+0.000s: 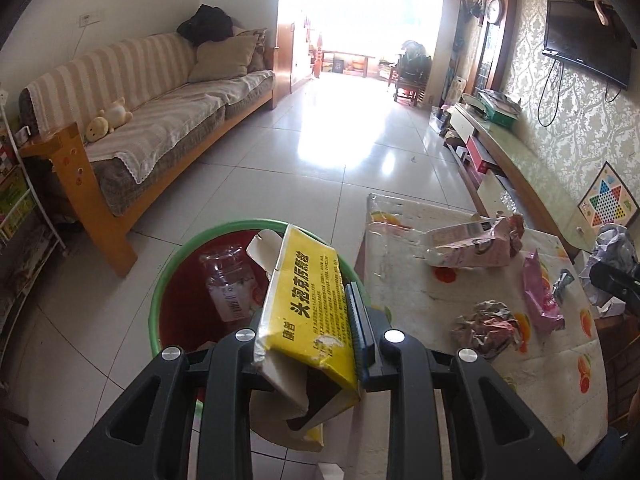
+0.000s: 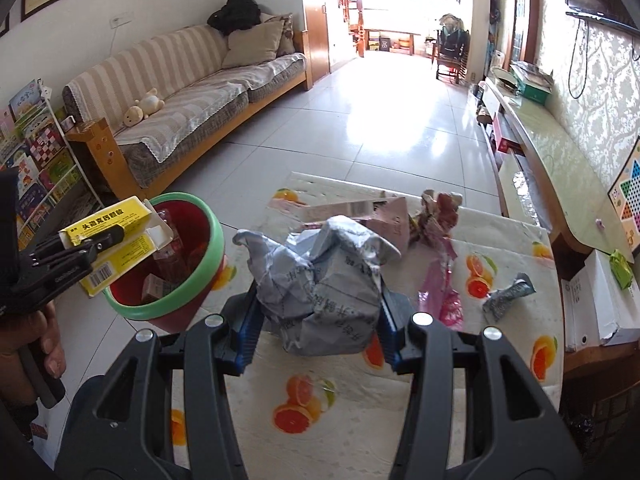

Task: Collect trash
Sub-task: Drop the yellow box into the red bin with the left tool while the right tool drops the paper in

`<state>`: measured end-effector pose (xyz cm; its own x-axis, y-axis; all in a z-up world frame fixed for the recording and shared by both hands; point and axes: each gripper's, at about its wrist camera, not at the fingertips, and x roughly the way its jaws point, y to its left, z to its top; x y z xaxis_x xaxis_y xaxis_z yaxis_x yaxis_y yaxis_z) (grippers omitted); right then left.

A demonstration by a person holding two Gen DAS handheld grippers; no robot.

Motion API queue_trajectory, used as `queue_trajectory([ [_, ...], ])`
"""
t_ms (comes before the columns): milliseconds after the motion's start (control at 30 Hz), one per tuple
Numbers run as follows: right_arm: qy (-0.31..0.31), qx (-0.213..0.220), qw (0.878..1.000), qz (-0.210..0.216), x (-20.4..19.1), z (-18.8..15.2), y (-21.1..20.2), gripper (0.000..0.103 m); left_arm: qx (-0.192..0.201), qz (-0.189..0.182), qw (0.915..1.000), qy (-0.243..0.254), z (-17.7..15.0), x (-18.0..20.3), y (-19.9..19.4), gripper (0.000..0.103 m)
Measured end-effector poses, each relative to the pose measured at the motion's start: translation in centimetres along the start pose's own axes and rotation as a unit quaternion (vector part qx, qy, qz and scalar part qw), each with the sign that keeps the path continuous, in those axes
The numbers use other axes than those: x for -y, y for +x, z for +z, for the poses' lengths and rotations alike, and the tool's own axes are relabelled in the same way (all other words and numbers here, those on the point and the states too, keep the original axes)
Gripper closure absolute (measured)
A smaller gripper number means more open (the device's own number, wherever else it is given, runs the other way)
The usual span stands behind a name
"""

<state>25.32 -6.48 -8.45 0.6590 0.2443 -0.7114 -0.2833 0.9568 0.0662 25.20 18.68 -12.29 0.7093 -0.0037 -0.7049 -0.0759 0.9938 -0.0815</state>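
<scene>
My left gripper (image 1: pixel 310 344) is shut on a yellow cardboard box (image 1: pixel 308 304) and holds it over the red bin with a green rim (image 1: pixel 176 280), which holds a plastic bottle (image 1: pixel 228 284). In the right wrist view the left gripper (image 2: pixel 108 242) holds the yellow box (image 2: pixel 108 220) above the bin (image 2: pixel 208 248). My right gripper (image 2: pixel 316 332) is shut on a crumpled grey paper wad (image 2: pixel 324 280) above the table (image 2: pixel 360 412). On the table lie a pink carton (image 1: pixel 472 246), a pink wrapper (image 1: pixel 540 296) and a crumpled wad (image 1: pixel 488 324).
The table has a fruit-print cloth (image 1: pixel 552 380). A striped sofa (image 1: pixel 152 120) stands to the left across the tiled floor (image 1: pixel 320 152). A low TV cabinet (image 1: pixel 516 152) runs along the right wall. A white box (image 2: pixel 600 304) sits right of the table. A silver wrapper (image 2: pixel 508 296) lies near it.
</scene>
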Motion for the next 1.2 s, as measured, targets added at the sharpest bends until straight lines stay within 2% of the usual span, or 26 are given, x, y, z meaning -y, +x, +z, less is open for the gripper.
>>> queue_trajectory([
  [233, -0.03, 0.005, 0.999, 0.026, -5.1, 2.0, 0.9, 0.055, -0.038, 0.009, 0.999, -0.023, -0.3, -3.6, 3.7, 0.078],
  [267, -0.033, 0.005, 0.999, 0.03, -5.7, 2.2, 1.1, 0.055, -0.041, 0.004, 0.9988, -0.028, -0.3, -4.1, 4.0, 0.075],
  [300, -0.037, 0.003, 0.999, 0.034, -6.4, 2.4, 1.4, 0.055, -0.039, 0.002, 0.9987, -0.031, -0.3, -4.3, 4.1, 0.06],
  [367, -0.045, 0.001, 0.998, 0.042, -7.6, 2.7, 2.1, 0.055, -0.028, 0.004, 0.999, -0.034, -0.3, -4.8, 3.8, 0.043],
  [567, -0.076, -0.004, 0.995, 0.06, -11.6, 3.4, 4.0, 0.055, -0.016, 0.033, 0.9978, -0.055, -0.6, -7.0, 2.2, 0.041],
  [700, -0.085, -0.012, 0.993, 0.082, -14.0, 4.0, 5.9, 0.056, -0.004, 0.062, 0.9959, -0.066, -1.0, -9.3, 0.4, 0.023],
  [767, -0.085, -0.014, 0.992, 0.091, -14.6, 4.1, 6.5, 0.056, 0.006, 0.071, 0.9947, -0.074, -1.2, -10.4, -0.6, 0.02],
  [900, -0.089, -0.029, 0.989, 0.111, -17.1, 4.2, 9.3, 0.055, 0.014, 0.055, 0.9948, -0.084, -1.5, -12.3, -1.8, 0.012],
  [1200, -0.088, -0.082, 0.987, 0.106, -20.7, 2.5, 16.2, 0.055, 0.008, 0.073, 0.9934, -0.089, -2.5, -14.8, -2.6, 0.01],
])
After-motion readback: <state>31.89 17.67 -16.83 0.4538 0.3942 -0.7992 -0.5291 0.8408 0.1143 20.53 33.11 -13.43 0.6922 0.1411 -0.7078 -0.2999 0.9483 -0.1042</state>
